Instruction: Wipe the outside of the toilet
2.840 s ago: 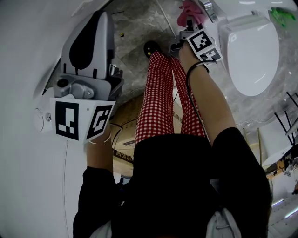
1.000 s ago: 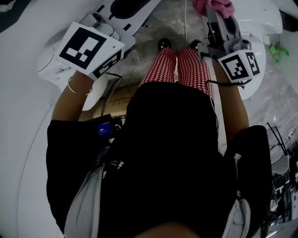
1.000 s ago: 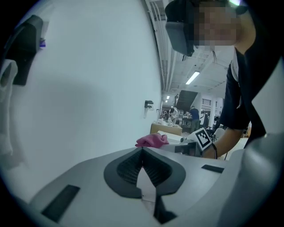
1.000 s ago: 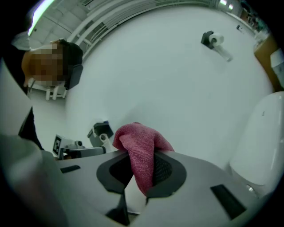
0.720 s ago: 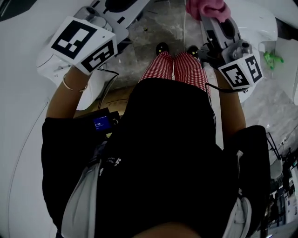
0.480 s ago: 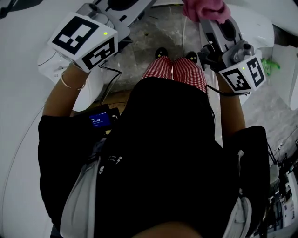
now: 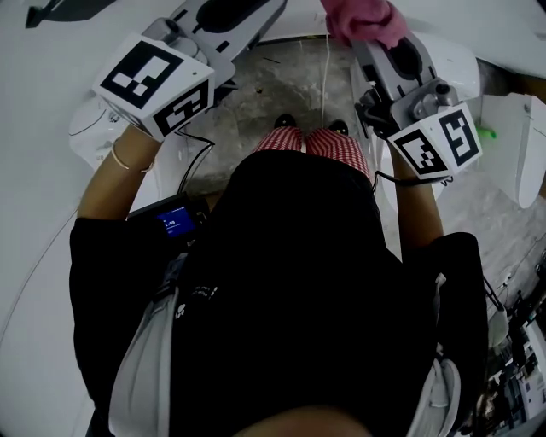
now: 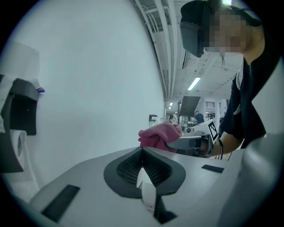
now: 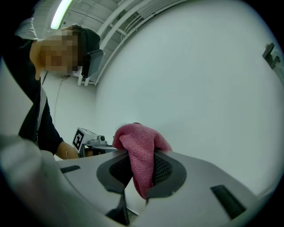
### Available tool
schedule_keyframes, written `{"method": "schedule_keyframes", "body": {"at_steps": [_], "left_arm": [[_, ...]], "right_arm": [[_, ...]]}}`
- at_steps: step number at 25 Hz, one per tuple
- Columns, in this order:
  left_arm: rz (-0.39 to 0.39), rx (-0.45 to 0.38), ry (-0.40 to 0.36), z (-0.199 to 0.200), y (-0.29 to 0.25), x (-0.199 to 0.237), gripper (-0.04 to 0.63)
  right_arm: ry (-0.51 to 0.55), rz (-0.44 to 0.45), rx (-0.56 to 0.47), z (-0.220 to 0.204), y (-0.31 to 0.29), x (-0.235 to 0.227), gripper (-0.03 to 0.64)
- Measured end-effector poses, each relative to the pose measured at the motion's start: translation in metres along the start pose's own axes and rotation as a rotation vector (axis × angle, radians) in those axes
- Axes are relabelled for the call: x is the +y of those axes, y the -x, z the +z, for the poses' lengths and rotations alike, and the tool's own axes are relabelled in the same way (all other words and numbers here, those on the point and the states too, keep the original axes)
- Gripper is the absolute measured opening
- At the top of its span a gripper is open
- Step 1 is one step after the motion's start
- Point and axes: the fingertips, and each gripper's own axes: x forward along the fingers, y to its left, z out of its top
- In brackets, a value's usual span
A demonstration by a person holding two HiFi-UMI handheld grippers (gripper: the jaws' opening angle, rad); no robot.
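In the head view my right gripper [image 7: 375, 32] is shut on a pink cloth [image 7: 358, 17], held up at the top of the frame. The white toilet [image 7: 456, 58] lies just behind and to the right of it; whether the cloth touches it I cannot tell. The right gripper view shows the cloth [image 9: 140, 150] bunched between the jaws of my right gripper [image 9: 141, 155], against a plain white wall. My left gripper [image 7: 223, 15] is raised at the upper left. In its own view the left gripper [image 8: 142, 150] is shut on nothing, with the cloth [image 8: 159, 133] beyond it.
A person's red-checked trousers [image 7: 307, 145] and black shoes stand on the grey marbled floor [image 7: 281, 85]. A white rounded fixture [image 7: 94, 128] is at the left, a white object [image 7: 519, 145] at the right edge. A toilet paper holder [image 8: 20, 115] hangs on the wall.
Both grippers have risen toward the top of the head view. The toilet has slid up and to the right behind the right gripper. The cloth stays clamped.
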Motion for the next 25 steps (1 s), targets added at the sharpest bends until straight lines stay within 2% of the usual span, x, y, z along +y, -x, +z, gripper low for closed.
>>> {"method": "schedule_keyframes", "body": {"at_steps": [7,14,25], "left_arm": [[0.006,-0.021,-0.027,0.022,0.02,-0.012,0.006],[0.025,-0.025,-0.036,0.023,0.023,-0.014,0.006],[0.076,-0.041,-0.007,0.033,0.036,-0.008,0.006]], "right_arm": [[0.028,0.076,-0.004,0.029,-0.006,0.037,0.074],[0.019,0.062,-0.015,0.033,-0.006,0.039,0.074],[0.011,0.066,0.0,0.036,-0.008,0.041,0.074]]}}
